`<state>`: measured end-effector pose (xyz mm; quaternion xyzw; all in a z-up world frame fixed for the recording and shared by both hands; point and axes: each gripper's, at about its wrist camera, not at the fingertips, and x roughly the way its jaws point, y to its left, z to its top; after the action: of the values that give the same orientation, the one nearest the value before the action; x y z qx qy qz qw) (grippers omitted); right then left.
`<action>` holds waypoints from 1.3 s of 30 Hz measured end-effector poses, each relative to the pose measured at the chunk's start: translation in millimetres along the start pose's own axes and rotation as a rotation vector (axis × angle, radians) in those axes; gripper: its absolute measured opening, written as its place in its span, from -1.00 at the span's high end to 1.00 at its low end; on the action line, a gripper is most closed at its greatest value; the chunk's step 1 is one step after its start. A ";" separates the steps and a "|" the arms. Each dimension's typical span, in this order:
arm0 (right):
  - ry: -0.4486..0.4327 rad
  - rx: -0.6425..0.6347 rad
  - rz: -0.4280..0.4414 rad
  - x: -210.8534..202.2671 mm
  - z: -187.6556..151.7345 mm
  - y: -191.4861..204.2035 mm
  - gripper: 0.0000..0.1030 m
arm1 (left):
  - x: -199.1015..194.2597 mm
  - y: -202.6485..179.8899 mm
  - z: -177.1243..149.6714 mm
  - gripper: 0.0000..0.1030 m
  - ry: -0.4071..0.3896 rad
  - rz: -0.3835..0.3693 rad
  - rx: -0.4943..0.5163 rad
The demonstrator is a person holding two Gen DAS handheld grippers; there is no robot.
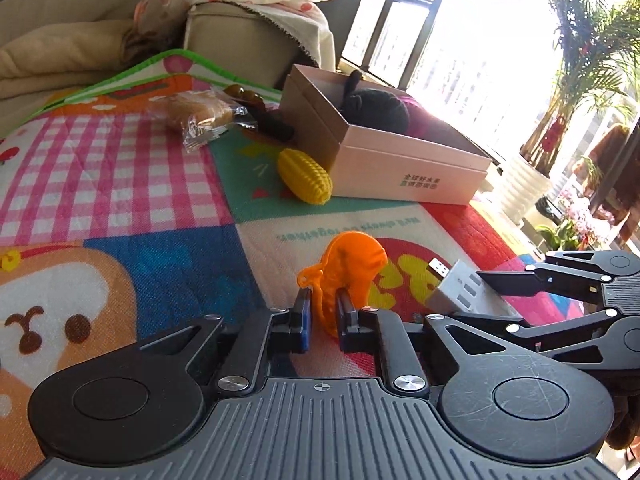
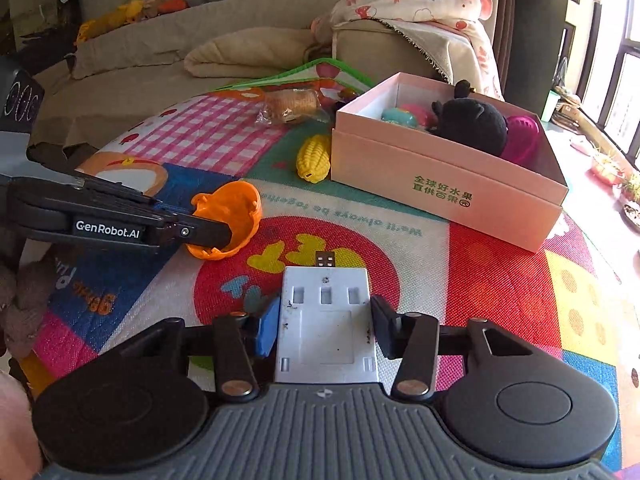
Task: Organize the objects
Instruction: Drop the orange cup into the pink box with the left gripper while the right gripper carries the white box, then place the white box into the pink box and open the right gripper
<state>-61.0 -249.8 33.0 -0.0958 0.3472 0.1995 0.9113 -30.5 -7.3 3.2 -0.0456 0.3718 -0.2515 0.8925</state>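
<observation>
My left gripper (image 1: 323,309) is shut on an orange plastic toy shell (image 1: 350,264), which stands up between its pads just above the colourful play mat (image 1: 120,184). The right wrist view shows the same shell (image 2: 236,204) at the tip of the left gripper (image 2: 224,236). My right gripper (image 2: 325,326) is shut on a white flat USB adapter (image 2: 326,320), its pads against both long edges and the plug pointing forward. The left wrist view has that adapter (image 1: 456,286) tilted in the right gripper (image 1: 480,300) at the right.
An open pink box (image 2: 400,168) (image 1: 380,164) holds a black plush toy (image 2: 472,120) and other toys. A yellow corn toy (image 2: 314,156) lies against its left side, with wrapped bread (image 2: 290,106) behind. A sofa with blankets (image 2: 248,56) borders the mat; a white plant pot (image 1: 520,184) stands by the window.
</observation>
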 end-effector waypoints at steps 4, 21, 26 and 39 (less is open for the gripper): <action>-0.057 0.044 -0.018 -26.8 -5.1 -11.4 0.08 | -5.7 -7.5 5.3 0.81 -0.035 -0.042 0.004; -0.179 0.204 -0.074 -56.9 -17.4 -45.4 0.08 | 32.0 -63.0 164.1 0.70 -0.283 -0.063 0.023; -0.151 0.227 -0.083 -44.7 -20.1 -60.5 0.08 | 27.2 -37.5 129.2 0.70 -0.295 -0.053 -0.056; -0.337 0.186 -0.243 -23.3 114.9 -103.3 0.08 | 21.4 -20.8 28.9 0.70 -0.074 0.004 0.041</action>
<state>35.9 -313.9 137.4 -0.0178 0.1931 0.0688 0.9786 -6.6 -38.8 15.9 -0.0360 0.3335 -0.2552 0.9068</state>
